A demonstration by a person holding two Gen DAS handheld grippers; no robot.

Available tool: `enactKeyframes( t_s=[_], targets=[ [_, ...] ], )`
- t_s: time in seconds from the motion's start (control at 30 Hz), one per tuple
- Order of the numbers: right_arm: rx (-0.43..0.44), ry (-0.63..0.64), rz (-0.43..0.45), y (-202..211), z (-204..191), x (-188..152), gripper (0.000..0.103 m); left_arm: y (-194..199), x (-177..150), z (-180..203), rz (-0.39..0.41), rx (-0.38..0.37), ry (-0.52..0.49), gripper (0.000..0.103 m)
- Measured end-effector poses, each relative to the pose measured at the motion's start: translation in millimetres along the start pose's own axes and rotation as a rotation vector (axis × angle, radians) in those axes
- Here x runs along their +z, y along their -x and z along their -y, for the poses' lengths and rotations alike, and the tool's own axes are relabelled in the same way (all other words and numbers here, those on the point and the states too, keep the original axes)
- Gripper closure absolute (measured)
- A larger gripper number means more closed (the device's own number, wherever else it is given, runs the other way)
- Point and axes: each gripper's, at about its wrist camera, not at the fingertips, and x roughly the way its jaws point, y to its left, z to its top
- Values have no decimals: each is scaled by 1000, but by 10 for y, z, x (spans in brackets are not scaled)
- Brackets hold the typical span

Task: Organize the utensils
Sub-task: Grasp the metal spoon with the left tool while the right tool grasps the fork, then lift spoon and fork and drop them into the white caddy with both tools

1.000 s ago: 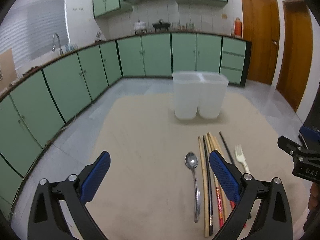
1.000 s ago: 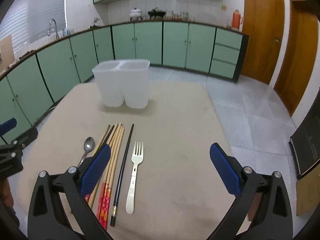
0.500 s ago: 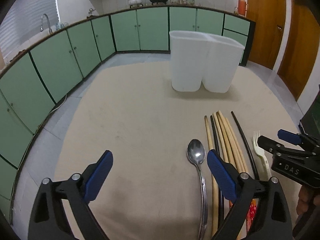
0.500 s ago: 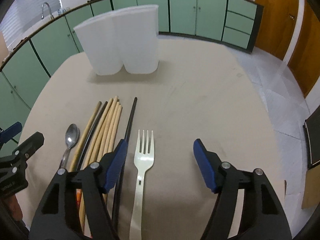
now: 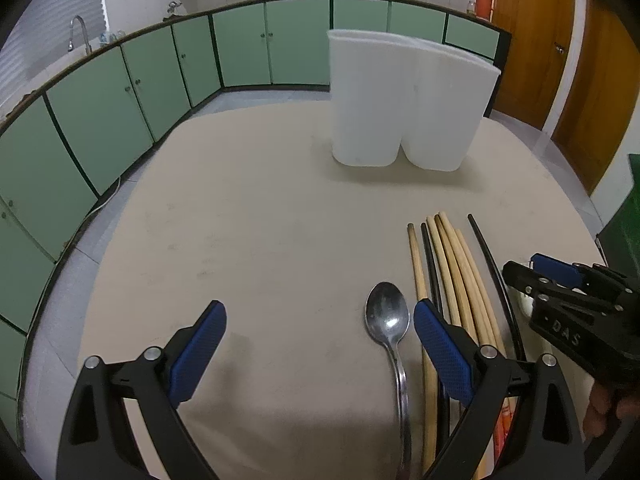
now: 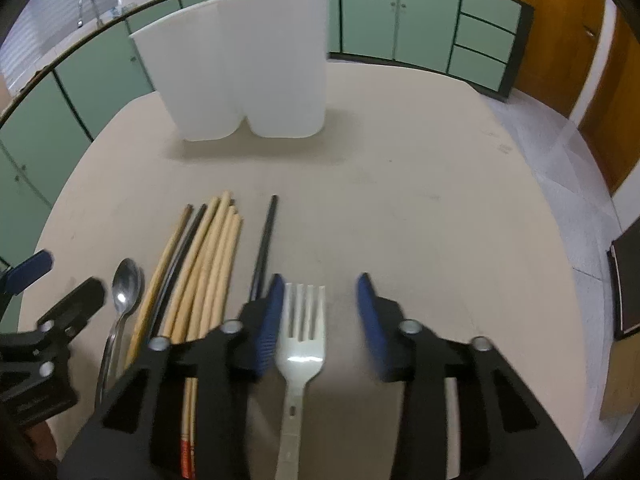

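A white two-compartment holder (image 5: 408,100) (image 6: 248,60) stands at the far side of the beige table. A metal spoon (image 5: 390,328) (image 6: 124,292), several wooden and black chopsticks (image 5: 452,276) (image 6: 204,264) and a white fork (image 6: 302,332) lie in a row at the near side. My left gripper (image 5: 320,348) is open low over the table, the spoon just inside its right finger. My right gripper (image 6: 320,316) is open and straddles the fork's head, close to the table; it also shows in the left wrist view (image 5: 568,296).
The beige table (image 6: 420,220) ends in a rounded edge with grey floor beyond. Green kitchen cabinets (image 5: 120,92) curve round the back and left. Wooden doors (image 5: 568,52) stand at the right. A dark board (image 6: 628,280) leans at the right, off the table.
Both grippers have moved down and forward toward the utensils. The right gripper's jaws have narrowed and now sit around the fork's head. The left gripper now has the spoon by its right finger.
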Motion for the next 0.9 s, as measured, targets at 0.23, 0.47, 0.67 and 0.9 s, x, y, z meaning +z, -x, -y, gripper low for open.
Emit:
enactKeyframes(
  t_s=[0.23, 0.47, 0.67, 0.9],
  targets=[
    [24, 1, 2, 69, 0, -49, 80, -157, 61, 77, -24, 6, -3, 10],
    [30, 1, 4, 59, 90, -18, 80, -279, 50, 108, -50, 30, -23, 10],
    [21, 11, -1, 86, 102, -42, 79, -323, 35, 59, -63, 2, 10, 10],
    [26, 3, -9, 60, 75, 6, 83, -236, -51, 65, -45, -46, -7, 42]
  ],
)
